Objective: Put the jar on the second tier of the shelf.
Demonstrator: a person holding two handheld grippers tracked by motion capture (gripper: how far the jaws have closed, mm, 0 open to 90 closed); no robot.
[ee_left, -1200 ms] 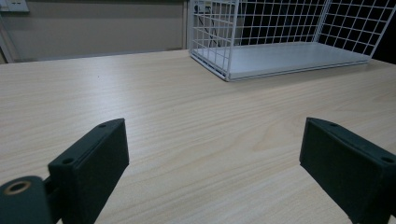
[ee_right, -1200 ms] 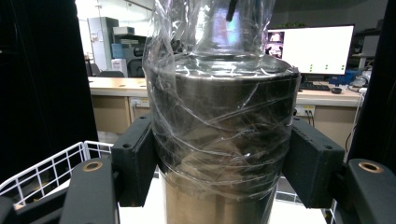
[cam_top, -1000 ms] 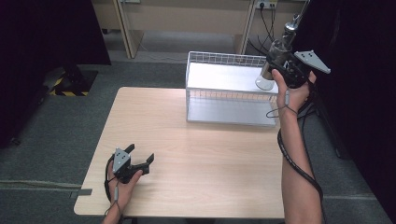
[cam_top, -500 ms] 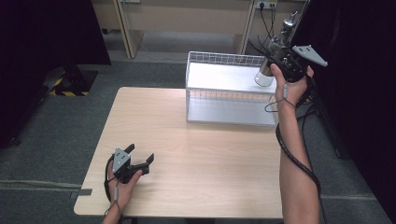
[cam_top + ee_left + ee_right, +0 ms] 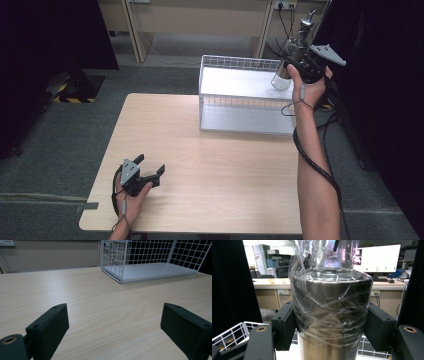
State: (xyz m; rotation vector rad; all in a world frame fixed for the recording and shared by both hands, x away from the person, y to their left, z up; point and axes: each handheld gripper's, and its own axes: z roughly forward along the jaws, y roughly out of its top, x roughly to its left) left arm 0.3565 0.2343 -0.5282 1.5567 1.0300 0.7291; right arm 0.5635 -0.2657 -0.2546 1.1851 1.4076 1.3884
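The bottle point(image 5: 291, 56), a glass and metal dispenser wrapped in clear film, is held up in the air over the far right corner of the wire basket point(image 5: 235, 62), at about 1 o'clock in the high view. Its long axis is nearly upright, only leaning a little, with the spout at the top and the round glass base at the bottom. The base hangs above the white floor of the basket and I cannot see it touching anything.

The right claw point(image 5: 295, 60) is closed on the middle of the bottle. In the right gripper view the two black pads point(image 5: 284, 326) press on the metal band of the bottle point(image 5: 332, 315) from both sides, so the bottle sits directly between the jaws and rises at 12 o'clock from them. I judge that the next move depends on this: the basket is straight below the bottle, at 6 o'clock from the claw, so a lowering would put it inside.

The left claw point(image 5: 145, 172) rests on the desk point(image 5: 220, 170) at about 7 o'clock, far from the basket. Its jaws stand wide apart with nothing between them, as the left gripper view shows. The right hand is clearly the nearer one to the basket.

Count: one bottle, one basket, one desk, two claws
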